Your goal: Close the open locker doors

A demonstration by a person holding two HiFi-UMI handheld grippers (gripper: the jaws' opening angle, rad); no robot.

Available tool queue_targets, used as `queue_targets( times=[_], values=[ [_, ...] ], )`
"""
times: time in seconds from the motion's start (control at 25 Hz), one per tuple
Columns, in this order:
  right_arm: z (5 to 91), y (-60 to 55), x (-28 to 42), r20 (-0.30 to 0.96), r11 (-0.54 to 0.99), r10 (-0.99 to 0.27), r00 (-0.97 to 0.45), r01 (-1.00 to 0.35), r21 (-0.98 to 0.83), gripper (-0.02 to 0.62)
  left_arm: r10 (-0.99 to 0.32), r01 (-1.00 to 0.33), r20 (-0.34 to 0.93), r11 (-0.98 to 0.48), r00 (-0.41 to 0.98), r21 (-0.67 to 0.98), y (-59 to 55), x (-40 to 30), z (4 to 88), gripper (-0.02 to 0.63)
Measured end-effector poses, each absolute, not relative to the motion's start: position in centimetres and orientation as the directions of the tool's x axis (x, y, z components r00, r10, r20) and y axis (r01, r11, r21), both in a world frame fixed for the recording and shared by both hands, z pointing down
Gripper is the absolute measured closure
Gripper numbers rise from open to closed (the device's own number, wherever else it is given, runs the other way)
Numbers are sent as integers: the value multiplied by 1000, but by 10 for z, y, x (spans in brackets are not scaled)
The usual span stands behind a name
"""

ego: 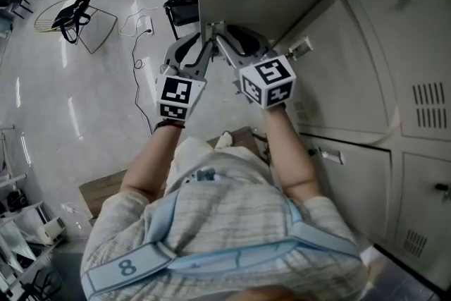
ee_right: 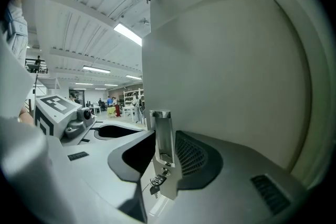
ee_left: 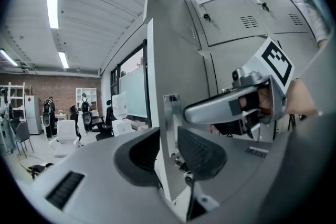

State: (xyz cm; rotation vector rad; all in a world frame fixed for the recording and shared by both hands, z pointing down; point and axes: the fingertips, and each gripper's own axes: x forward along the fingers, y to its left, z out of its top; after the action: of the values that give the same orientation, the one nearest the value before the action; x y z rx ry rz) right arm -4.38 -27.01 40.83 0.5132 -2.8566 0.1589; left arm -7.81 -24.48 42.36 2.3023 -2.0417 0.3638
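The open locker door (ego: pixel 261 0) swings out from the grey locker bank, seen edge-on from above. Both grippers meet at its free edge. My left gripper (ego: pixel 209 35) straddles that edge with one pad on each face of the door (ee_left: pixel 173 60), and it (ee_left: pixel 169 155) is shut on it. My right gripper (ego: pixel 227 42) holds the same edge at the recessed latch plate (ee_right: pixel 160 134), with its jaws (ee_right: pixel 164 157) pressed on either side. A key (ee_right: pixel 156 181) hangs from the lock below the plate. In the left gripper view the right gripper (ee_left: pixel 247 107) reaches in from the right.
Closed locker doors (ego: pixel 394 81) fill the right side. On the floor to the left are a black office chair (ego: pixel 182 0), loose cables (ego: pixel 141 28) and a wire frame with a dark bag (ego: pixel 70 14). A brown board (ego: pixel 99 190) lies by the person's feet.
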Motion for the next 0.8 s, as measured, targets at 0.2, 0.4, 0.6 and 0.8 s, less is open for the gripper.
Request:
queue_targets(
  times=[0.2, 0.4, 0.6, 0.8],
  values=[
    [412, -276, -40, 250, 939, -314, -916, -339, -63, 479, -979, -988, 196, -89, 62, -129, -255, -85, 422, 512],
    [416, -284, -38, 243, 940, -316, -917, -338, -55, 479, -981, -985, 182, -94, 67, -142, -273, -92, 424, 512],
    [421, -297, -41, 234, 928, -350, -907, -369, -42, 479, -984, -983, 154, -116, 94, -145, -293, -103, 426, 512],
    [424, -311, -49, 232, 916, -378, -896, -398, -45, 479, -980, -978, 149, -154, 133, -143, -316, -114, 425, 512]
  ],
)
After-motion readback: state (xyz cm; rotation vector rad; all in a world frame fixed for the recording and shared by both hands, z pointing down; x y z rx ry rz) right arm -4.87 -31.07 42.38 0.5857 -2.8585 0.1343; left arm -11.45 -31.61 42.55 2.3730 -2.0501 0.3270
